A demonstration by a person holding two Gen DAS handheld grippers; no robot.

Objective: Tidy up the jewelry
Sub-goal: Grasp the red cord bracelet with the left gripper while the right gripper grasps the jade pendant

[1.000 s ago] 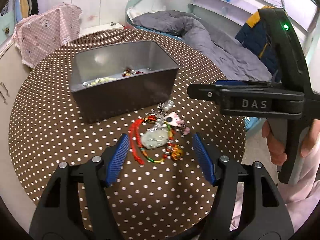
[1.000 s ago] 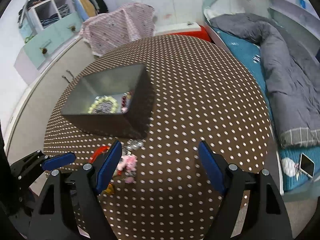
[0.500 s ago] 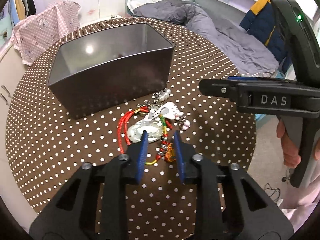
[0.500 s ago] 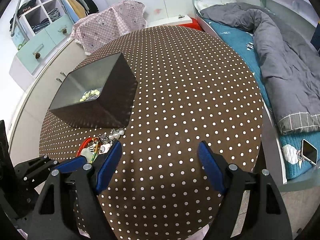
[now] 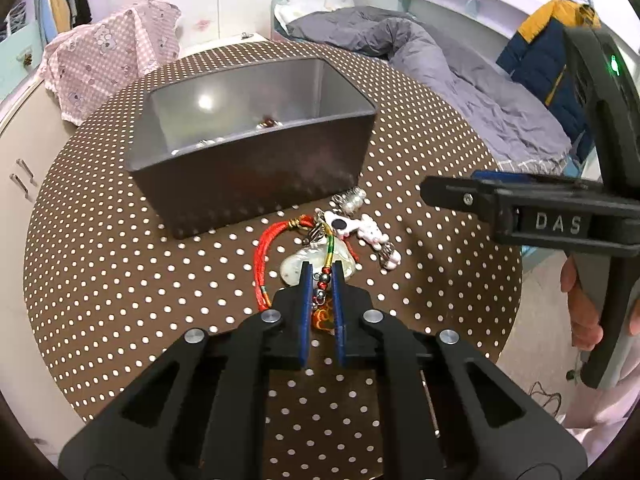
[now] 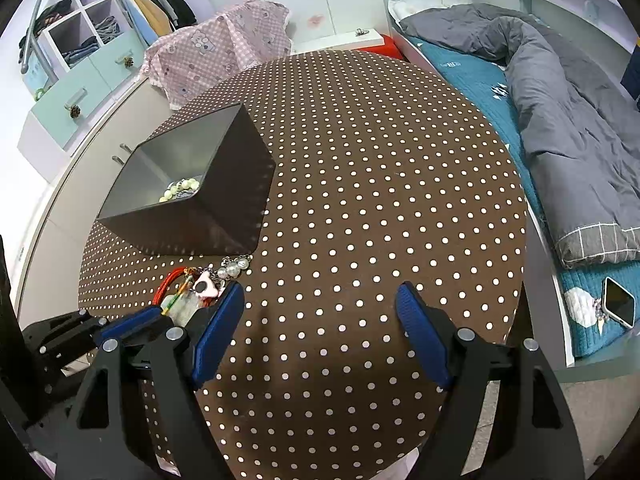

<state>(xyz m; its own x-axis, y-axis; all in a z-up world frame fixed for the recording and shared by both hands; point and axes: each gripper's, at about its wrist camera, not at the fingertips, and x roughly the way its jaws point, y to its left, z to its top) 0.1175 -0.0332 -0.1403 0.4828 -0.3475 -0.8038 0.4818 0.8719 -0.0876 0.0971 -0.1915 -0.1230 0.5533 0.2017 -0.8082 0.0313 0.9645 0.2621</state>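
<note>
On the table (image 5: 120, 280): a brown cloth with white dots is spread over a round top; a dark box and a heap of jewelry are carried on it.
Box (image 5: 256, 184): dark outside, grey inside, open at the top; it is set toward the far left part of the table. A pale bead bracelet (image 6: 178, 191) and other small pieces are seen on its floor.
Jewelry heap (image 5: 320, 248): laid on the cloth just in front of the box. A red cord (image 5: 262, 256), a pale flat pendant (image 5: 294, 268), a white charm with a black spot (image 5: 340, 224), silver beads (image 5: 352, 200) and a beaded string (image 5: 325, 276) are tangled together.
Left gripper (image 5: 320, 280): its blue pads are drawn close together around the beaded string, with the pale pendant just beyond the tips; the string is seen pinched between them.
Right gripper (image 6: 320, 304): held above bare cloth to the right of the heap, jaws spread wide and nothing between them. Its left finger (image 6: 218, 330) is seen just beside the heap.
Right hand (image 5: 588, 312): wrapped around the handle of the right gripper at the table's edge.
Surroundings: a bed with a grey duvet (image 6: 560, 100) is seen beyond the table; a phone (image 6: 618, 306) is laid on it.
</note>
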